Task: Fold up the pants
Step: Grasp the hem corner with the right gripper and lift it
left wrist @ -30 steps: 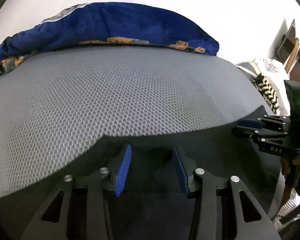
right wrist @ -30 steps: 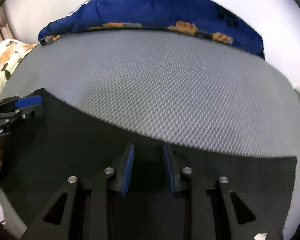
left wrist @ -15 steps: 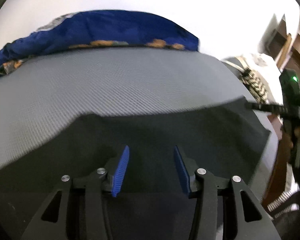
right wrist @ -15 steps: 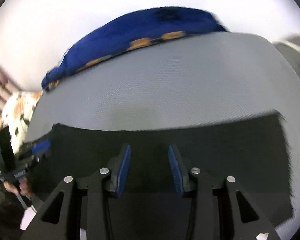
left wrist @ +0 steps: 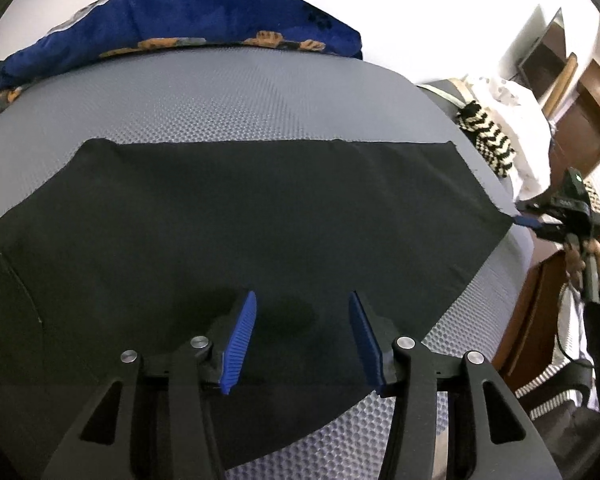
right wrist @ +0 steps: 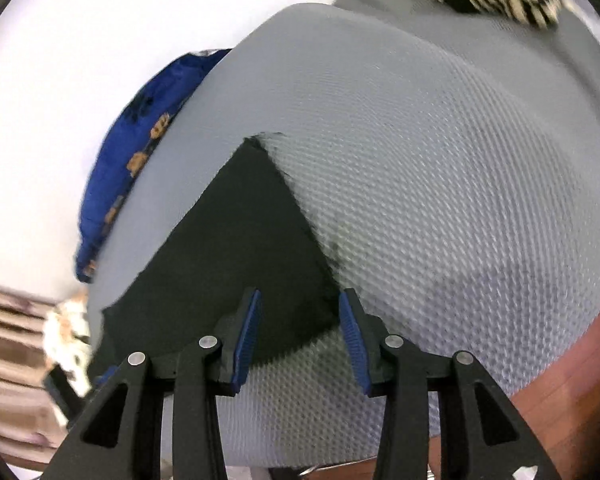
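Black pants (left wrist: 260, 216) lay flat on grey mesh mattress (left wrist: 236, 96), long axis running left to right, far edge straight and parallel to blue blanket (left wrist: 188, 20). Seemingly folded lengthwise already; crosswise folds judged left to do. Left gripper (left wrist: 302, 330) released, empty, above near edge. Right gripper (right wrist: 298, 334) likewise released, at right-end corner.
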### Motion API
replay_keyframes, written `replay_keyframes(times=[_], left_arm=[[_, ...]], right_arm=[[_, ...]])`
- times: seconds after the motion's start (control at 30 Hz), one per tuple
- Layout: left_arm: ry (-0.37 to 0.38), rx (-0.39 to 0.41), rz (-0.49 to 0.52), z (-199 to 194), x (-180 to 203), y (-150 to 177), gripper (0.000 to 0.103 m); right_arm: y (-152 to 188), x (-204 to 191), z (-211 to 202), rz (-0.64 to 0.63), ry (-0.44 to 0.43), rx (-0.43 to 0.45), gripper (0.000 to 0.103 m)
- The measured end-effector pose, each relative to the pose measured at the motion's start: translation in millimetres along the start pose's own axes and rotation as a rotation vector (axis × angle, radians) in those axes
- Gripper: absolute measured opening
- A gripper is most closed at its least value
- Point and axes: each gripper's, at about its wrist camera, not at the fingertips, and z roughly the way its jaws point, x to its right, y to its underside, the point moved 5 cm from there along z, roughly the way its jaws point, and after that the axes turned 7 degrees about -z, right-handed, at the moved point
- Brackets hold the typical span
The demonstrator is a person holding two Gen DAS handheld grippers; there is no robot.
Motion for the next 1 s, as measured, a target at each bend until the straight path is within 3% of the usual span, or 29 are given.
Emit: replay_keyframes(times=[0.37,0.43,0.53,0.63,0.8,1.0], left_arm=[[-0.023,-0.025,-0.124,15.4,-4.8,3.4,0.05],[-0.022,-0.019,-0.138,15.8,-5.9,4.1,0.05],[-0.018,0.0,-0.158,16.0,-7.2,4.8,0.05],[-0.007,0.017,-0.178,15.8,-9.3,4.4,0.05],[0.038,0.034,-0.269,-0.1,-22.0,-3.7,0.05],[0.032,0.112,-0.261,-50.3,-39.8,-17.3,0.05]], right_arm=[[16.3,6.1,25.8,0.029,-0.167,-0.016,0.039],[12.2,1.4,32.0,0.034,-0.2,-0.001,0.035],[7.7,-3.9,45.3,0.053,-0.207,0.012,0.013],[5.0,-12.1,51.2,0.07,-0.205,0.028,0.012],[-5.6,-61.0,37.0,0.001,-0.201,0.057,0.009],[-15.7,-162.7,34.9,-0.174,-0.262,0.037,0.009]])
